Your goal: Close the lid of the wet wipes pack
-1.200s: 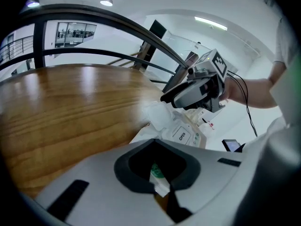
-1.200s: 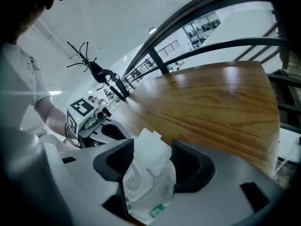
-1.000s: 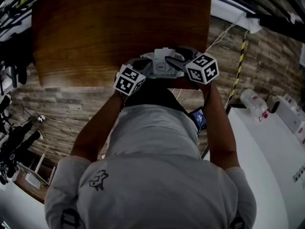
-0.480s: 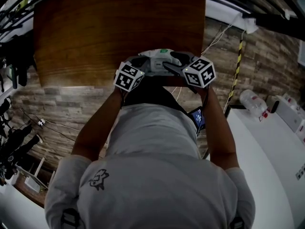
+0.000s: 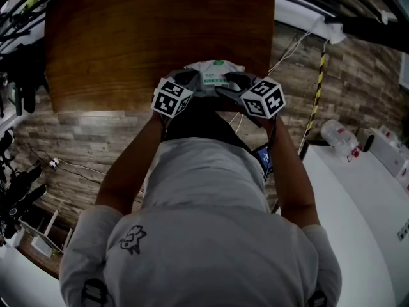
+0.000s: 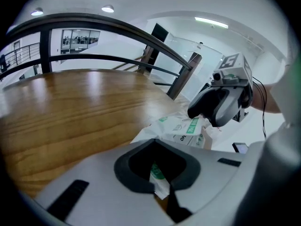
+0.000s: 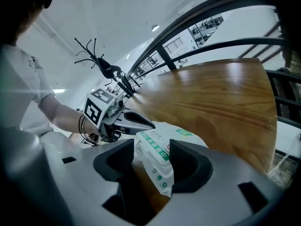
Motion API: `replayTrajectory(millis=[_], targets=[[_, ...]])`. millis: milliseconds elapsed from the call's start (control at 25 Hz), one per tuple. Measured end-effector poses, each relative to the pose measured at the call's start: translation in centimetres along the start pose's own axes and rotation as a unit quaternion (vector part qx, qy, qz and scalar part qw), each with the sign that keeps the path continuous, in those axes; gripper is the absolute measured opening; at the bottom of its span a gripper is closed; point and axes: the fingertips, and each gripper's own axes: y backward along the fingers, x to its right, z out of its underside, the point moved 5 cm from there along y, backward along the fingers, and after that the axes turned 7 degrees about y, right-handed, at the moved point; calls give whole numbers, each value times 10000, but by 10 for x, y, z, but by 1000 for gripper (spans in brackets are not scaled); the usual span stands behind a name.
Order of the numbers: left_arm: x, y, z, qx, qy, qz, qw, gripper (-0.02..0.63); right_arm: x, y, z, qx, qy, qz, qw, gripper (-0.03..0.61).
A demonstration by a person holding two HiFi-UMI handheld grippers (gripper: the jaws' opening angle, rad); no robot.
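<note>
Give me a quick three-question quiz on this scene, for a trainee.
1. True or false: the left gripper is empty.
2. What sits between the fingers of the right gripper? A) a bottle B) the soft white wet wipes pack with green print C) nothing
3. Fill in: the brown table is made of ____.
Key: 1 false, it pinches the pack's edge; 2 B; 3 wood.

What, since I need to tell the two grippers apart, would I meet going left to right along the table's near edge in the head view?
left gripper → wet wipes pack → right gripper → yellow-and-black striped post
</note>
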Motion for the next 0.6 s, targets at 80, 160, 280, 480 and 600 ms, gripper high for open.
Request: replayTrajectory(millis=[80,160,280,480,600], targets=[[1,-1,0,34,5,-33,10000,9,-1,-2,4,-14,-2,26,10000,230],[2,0,0,53,-2,-46,10000,9,-2,-5,7,-34,-2,99,9999,230],[1,2,1,54,-13,-45,10000,9,-2,-13,10,-72,-12,235,9997,230],[-1,1,2,70,-12,-53,10000,9,-1,-21,14,-135,123,584,9981,230],[-1,1,2,81,-13,-42,10000,9,-1,-25,16,-221,324,836,9957,229]])
